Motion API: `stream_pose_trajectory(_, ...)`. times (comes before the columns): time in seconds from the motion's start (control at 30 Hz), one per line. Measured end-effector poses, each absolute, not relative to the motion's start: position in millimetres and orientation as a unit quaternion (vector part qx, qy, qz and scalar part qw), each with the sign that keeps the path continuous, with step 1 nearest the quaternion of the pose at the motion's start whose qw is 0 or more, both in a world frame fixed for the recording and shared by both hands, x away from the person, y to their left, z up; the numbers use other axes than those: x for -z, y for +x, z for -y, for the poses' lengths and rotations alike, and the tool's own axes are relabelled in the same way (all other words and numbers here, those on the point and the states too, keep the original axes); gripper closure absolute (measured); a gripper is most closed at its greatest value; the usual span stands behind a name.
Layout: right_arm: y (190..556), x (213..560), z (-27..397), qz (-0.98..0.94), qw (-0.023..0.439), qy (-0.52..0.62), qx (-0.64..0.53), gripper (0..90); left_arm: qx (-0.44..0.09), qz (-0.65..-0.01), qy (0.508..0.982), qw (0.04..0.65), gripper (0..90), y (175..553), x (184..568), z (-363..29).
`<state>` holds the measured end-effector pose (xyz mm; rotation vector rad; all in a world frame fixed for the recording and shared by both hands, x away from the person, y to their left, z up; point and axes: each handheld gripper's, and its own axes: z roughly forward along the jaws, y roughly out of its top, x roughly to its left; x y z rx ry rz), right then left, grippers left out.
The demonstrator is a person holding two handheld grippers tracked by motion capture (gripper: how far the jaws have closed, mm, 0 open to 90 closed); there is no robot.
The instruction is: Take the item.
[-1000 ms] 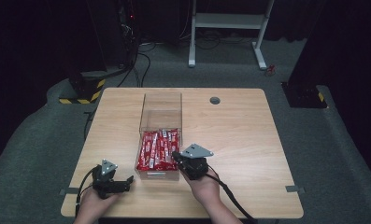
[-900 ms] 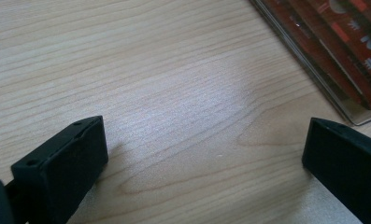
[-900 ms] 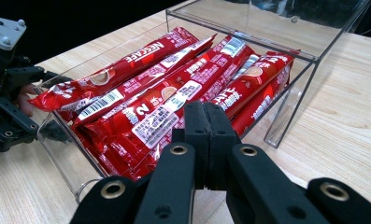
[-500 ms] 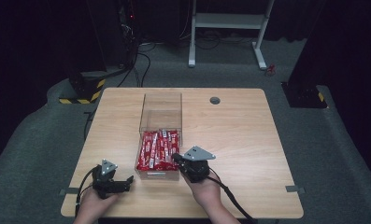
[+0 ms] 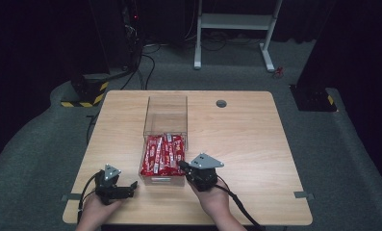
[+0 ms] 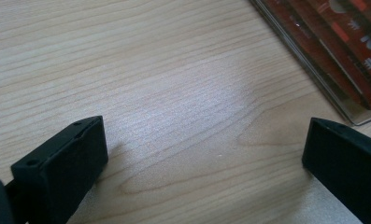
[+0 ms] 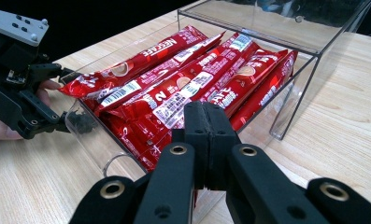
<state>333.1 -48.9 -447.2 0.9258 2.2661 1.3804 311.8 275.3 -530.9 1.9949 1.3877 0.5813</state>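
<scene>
- My right tool (image 5: pixel 183 166) has its two black jaws pressed flat together with nothing between them, as the right gripper view shows
- Its tip sits at the near right corner of the clear box (image 5: pixel 165 107), just at the rim; from above I cannot tell whether it touches the wall
- The red sachets (image 5: pixel 163 154) lie packed lengthwise in the near half of that box, several side by side and stacked; the far half of the box is bare
- In the right gripper view the sachets (image 7: pixel 183 88) lie right past my closed jaws, behind the clear box (image 7: pixel 309 70) wall
- My left tool (image 5: pixel 126 188) rests low over the tabletop (image 5: pixel 256 144), near the front edge and left of the box, apart from it
- Its jaws stand wide apart in the left gripper view, with only bare tabletop (image 6: pixel 174 93) wood between them
- The box's near left corner with sachets (image 6: pixel 342 51) inside shows at the upper right of that view, beyond the jaw on that side
- My left hand (image 5: pixel 96 209) and right hand (image 5: pixel 215 202) come in from the near edge, each with a cable trailing back
</scene>
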Motion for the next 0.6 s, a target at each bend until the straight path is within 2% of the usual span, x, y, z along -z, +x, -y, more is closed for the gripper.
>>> stream_pose_trajectory(0.6, 333.9, 445.2, 50.5, -0.792, 0.164, 0.325, -0.490, 90.0, -0.221, -0.527, 0.757, 0.316, 0.5, 311.9, 530.9, -275.3)
